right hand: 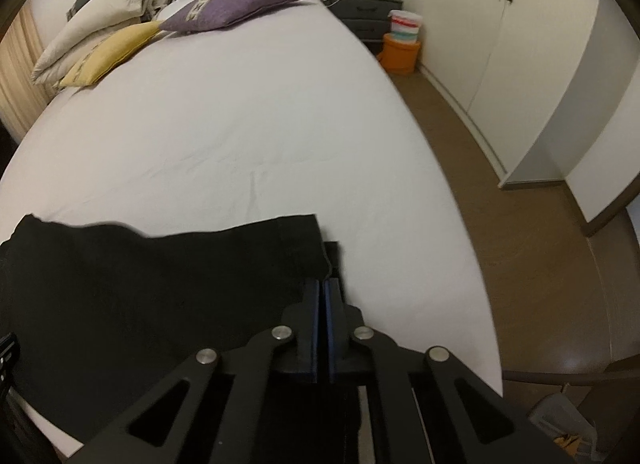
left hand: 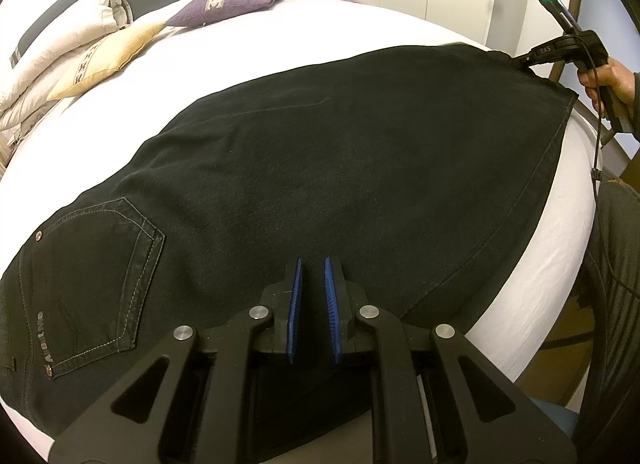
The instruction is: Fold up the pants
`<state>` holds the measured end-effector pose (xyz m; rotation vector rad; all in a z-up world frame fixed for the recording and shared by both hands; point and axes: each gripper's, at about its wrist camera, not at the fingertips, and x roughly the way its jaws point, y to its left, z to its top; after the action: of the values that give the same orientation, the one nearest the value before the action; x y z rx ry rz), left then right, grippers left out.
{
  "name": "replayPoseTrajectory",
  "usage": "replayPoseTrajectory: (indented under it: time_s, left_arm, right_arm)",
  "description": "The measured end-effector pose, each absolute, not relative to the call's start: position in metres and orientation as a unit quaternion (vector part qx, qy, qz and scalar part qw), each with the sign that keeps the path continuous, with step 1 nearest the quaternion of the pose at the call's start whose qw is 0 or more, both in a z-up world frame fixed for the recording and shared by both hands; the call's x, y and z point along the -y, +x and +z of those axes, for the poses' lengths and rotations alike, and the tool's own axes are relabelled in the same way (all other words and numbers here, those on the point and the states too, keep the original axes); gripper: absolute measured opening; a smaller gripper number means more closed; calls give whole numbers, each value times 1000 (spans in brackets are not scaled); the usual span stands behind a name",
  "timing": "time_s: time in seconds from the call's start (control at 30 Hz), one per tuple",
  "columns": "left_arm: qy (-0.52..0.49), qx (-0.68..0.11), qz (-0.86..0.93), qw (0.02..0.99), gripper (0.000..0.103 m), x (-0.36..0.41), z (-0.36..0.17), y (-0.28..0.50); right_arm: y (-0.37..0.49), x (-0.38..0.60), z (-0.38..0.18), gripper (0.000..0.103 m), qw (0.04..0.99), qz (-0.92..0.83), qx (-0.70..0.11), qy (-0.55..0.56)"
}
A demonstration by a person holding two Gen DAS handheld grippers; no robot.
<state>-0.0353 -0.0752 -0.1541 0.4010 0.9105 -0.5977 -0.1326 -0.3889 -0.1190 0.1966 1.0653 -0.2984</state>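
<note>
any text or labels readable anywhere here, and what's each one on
Grey stitched lettering runs along the edge of the back pocket on the black pants: a brand word, sideways and not legible.
Small pale marking on the right gripper body, seen from the left wrist: too small to read.
Nothing else carries text.

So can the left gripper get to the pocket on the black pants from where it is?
Probably yes. The left gripper hovers just over the pants, and the back pocket lies flat a little to its left with nothing on top or in between. Its jaws are nearly shut, with nothing visibly between them.
</note>
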Motion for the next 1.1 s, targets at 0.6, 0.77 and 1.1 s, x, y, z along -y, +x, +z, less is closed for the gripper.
replayPoseTrajectory:
  time_s: [0.6, 0.77, 1.1]
  left_arm:
    - [173, -423, -303, 836, 12, 71, -151, -39]
    - [172, -422, -307, 835, 12, 76, -151, -39]
    - [160, -423, -313, 835, 12, 69, -148, -40]
  right_arm:
    - [-168, 430, -111, 7, 817, -268, -478, 183]
    - [-150, 378, -71, 10, 873, -91, -412, 245]
    - [-112, 386, -168, 0, 816, -21, -437, 377]
